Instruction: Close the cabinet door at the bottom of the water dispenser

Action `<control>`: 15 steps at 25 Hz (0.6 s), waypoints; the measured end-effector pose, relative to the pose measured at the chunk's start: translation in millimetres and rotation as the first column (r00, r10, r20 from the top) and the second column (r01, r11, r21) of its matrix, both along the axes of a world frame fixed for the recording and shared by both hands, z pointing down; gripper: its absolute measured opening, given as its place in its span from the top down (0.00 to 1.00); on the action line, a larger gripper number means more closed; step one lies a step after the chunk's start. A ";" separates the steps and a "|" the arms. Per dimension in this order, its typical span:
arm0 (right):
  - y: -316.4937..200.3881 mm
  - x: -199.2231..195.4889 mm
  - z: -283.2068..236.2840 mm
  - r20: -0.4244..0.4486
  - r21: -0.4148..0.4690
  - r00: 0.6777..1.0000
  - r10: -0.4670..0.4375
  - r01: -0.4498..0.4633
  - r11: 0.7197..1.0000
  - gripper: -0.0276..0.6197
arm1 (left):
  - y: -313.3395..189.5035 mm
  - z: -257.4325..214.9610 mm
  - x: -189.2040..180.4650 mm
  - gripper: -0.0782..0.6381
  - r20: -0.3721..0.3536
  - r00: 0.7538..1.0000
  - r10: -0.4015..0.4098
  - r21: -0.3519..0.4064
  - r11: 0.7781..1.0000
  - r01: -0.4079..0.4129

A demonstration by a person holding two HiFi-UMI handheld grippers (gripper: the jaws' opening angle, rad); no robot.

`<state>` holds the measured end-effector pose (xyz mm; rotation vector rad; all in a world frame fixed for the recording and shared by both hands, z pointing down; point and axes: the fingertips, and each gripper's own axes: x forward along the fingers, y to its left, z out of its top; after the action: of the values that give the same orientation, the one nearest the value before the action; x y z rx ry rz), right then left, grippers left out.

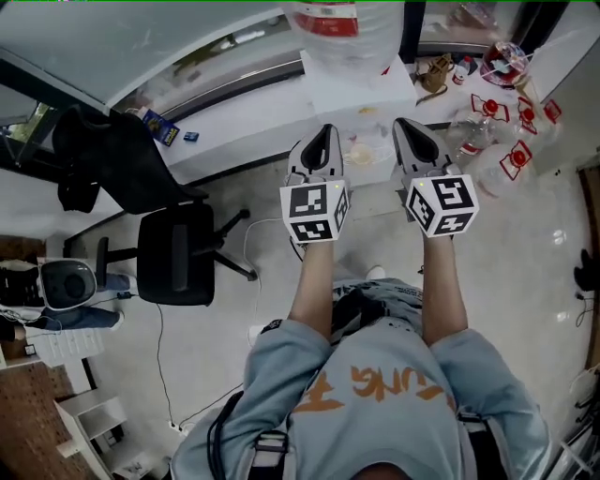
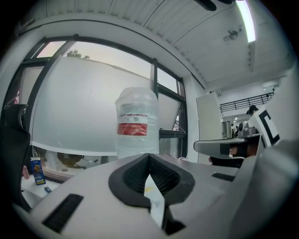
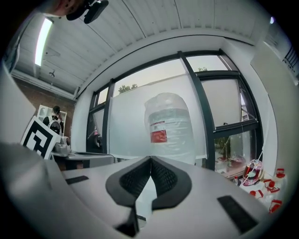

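Observation:
The white water dispenser [image 1: 361,94] stands straight ahead of me, with a big clear bottle [image 1: 337,28] bearing a red label on top. Its bottom cabinet door is hidden behind my grippers and arms. My left gripper [image 1: 325,131] and right gripper [image 1: 405,124] are held side by side, level, at the dispenser's upper part. Both are shut and hold nothing. In the left gripper view the left gripper [image 2: 149,156] points just below the bottle [image 2: 136,123]. The right gripper [image 3: 151,158] likewise faces the bottle [image 3: 169,128].
A black office chair [image 1: 173,248] with a dark jacket [image 1: 103,159] stands to the left. A white fan [image 1: 66,281] and a low white shelf [image 1: 94,422] sit further left. Several red-labelled bottles [image 1: 506,159] lie on the floor at the right. Windows run behind the dispenser.

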<state>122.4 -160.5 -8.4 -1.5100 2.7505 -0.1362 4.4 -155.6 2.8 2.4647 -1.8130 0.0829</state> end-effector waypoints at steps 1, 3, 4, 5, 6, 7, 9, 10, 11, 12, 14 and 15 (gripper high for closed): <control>0.0 -0.5 -2.7 0.000 0.008 1.000 -0.001 0.001 1.000 0.91 | -0.3 -3.2 2.7 0.86 0.001 1.000 0.009 0.007 1.000 -0.009; 0.5 -2.0 -5.7 -0.003 0.017 1.000 -0.002 0.002 1.000 0.91 | 0.4 -7.9 7.8 0.86 0.001 1.000 0.026 0.017 1.000 -0.026; 0.7 -2.3 -6.1 -0.003 0.018 1.000 -0.002 0.002 1.000 0.91 | 1.0 -9.2 10.1 0.86 0.001 0.999 0.034 0.019 0.999 -0.034; 0.6 -2.0 -6.2 -0.004 0.019 1.000 -0.002 0.002 1.000 0.91 | 1.2 -9.8 12.3 0.86 0.002 0.999 0.039 0.021 0.999 -0.039; 0.0 -1.0 -6.0 -0.006 0.019 1.000 0.000 0.000 1.000 0.91 | 1.1 -10.0 14.3 0.86 0.004 0.999 0.043 0.022 0.999 -0.043; -0.7 0.3 -5.3 -0.007 0.019 1.000 0.003 -0.003 1.000 0.91 | 0.8 -10.2 15.8 0.86 0.005 0.999 0.043 0.024 0.999 -0.044; -1.6 3.1 -3.8 -0.012 0.019 1.000 0.010 -0.010 1.000 0.91 | 0.4 -11.0 16.0 0.86 0.003 0.999 0.033 0.031 0.999 -0.033; -1.5 4.1 -3.2 -0.015 0.019 1.000 0.013 -0.013 1.000 0.91 | 0.7 -11.7 15.0 0.86 0.000 1.000 0.024 0.035 0.999 -0.024; -1.1 4.8 -3.0 -0.017 0.020 1.000 0.014 -0.013 1.000 0.91 | 1.3 -12.4 13.8 0.86 -0.003 1.000 0.016 0.038 0.999 -0.016; -0.7 5.3 -3.0 -0.019 0.021 1.000 0.014 -0.013 1.000 0.91 | 2.1 -12.8 13.1 0.86 -0.005 1.000 0.010 0.041 0.999 -0.010; -0.3 5.6 -3.9 -0.022 0.027 1.000 0.013 -0.013 1.000 0.91 | 3.8 -12.8 12.5 0.86 -0.003 1.000 0.006 0.043 0.999 -0.006; -0.3 5.5 -4.8 -0.021 0.031 1.000 0.013 -0.013 0.999 0.91 | 4.3 -12.7 12.2 0.86 -0.001 1.000 0.006 0.042 0.999 -0.006</control>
<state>127.9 -160.9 -13.2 -1.5308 2.7456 -0.0782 16.6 -151.2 -9.9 2.4978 -1.8265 0.0445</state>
